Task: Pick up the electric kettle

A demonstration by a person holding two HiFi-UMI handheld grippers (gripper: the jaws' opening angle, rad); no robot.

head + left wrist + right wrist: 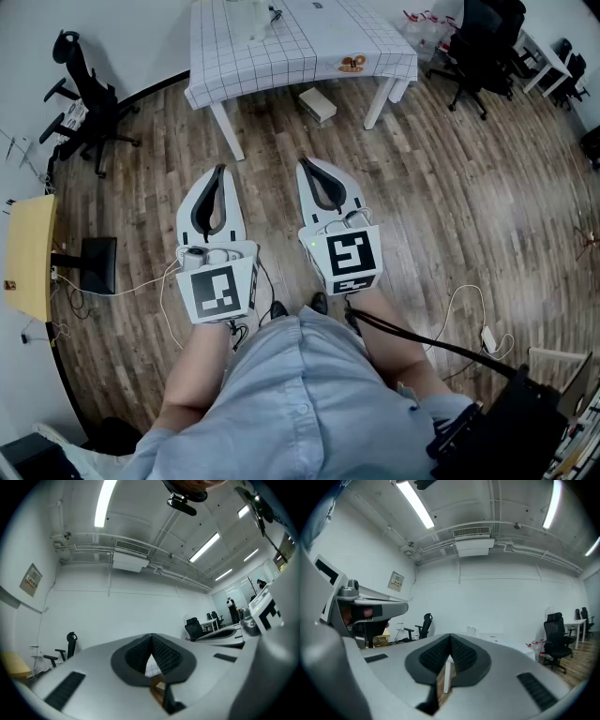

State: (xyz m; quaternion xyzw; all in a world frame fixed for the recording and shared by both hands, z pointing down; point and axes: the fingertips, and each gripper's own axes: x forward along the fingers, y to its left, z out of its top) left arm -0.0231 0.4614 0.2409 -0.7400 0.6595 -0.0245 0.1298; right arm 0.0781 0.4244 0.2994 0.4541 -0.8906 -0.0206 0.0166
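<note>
Well short of the table (281, 56), you hold left gripper (221, 170) and right gripper (303, 165) clenched empty, side by side, because nothing is within reach yet.

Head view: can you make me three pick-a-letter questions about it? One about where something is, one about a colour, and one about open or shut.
1. Where does the box lie?
A. on a chair
B. on the floor by the table
C. in a gripper

2. What is the floor like?
A. brown wood
B. green carpet
C. white tiles

3. How do the left gripper jaws stand?
A. wide apart
B. shut
C. clamped on the box

Answers:
1 B: the box rests on the boards beside a table leg.
2 A: brown planks run all around the person.
3 B: the tips meet, with nothing between them.
</note>
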